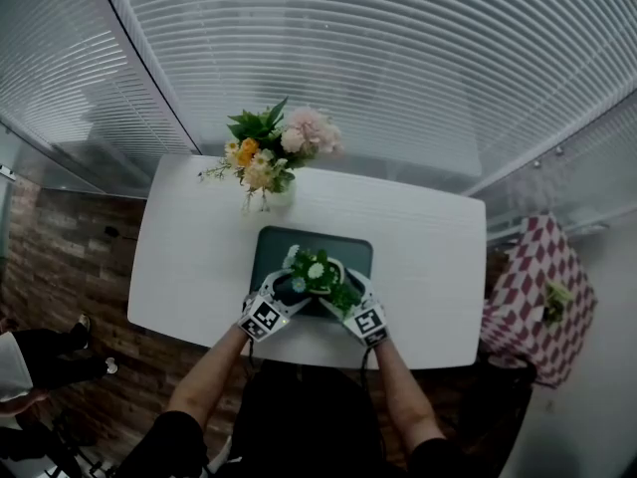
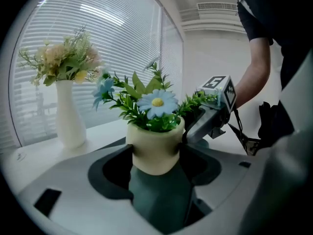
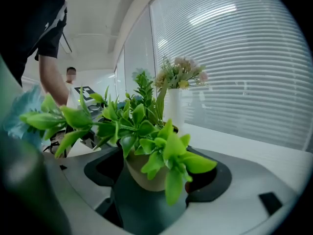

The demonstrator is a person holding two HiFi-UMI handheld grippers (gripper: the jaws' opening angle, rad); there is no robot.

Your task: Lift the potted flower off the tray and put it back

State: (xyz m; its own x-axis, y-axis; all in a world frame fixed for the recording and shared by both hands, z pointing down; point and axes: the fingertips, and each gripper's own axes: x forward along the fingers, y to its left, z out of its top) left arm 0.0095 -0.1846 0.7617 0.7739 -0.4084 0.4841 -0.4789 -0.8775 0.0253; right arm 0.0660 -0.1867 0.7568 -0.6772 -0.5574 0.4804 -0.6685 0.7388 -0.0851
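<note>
The potted flower (image 1: 317, 272) is a cream pot with green leaves and white and blue daisies. It is at the front part of the dark green tray (image 1: 299, 242) on the white table (image 1: 199, 257). My left gripper (image 1: 289, 289) holds it from the left and my right gripper (image 1: 346, 295) from the right. In the left gripper view the pot (image 2: 154, 141) fills the gap of my left gripper (image 2: 155, 153), both jaws against its sides. In the right gripper view the pot (image 3: 144, 175) sits between the jaws of my right gripper (image 3: 156, 173), partly hidden by leaves. Whether the pot's base touches the tray I cannot tell.
A white vase with pink and yellow flowers (image 1: 267, 157) stands behind the tray at the table's back edge. A red-and-white chequered cloth (image 1: 537, 287) covers something to the right of the table. A person (image 1: 40, 361) is at the lower left. Window blinds run along the far side.
</note>
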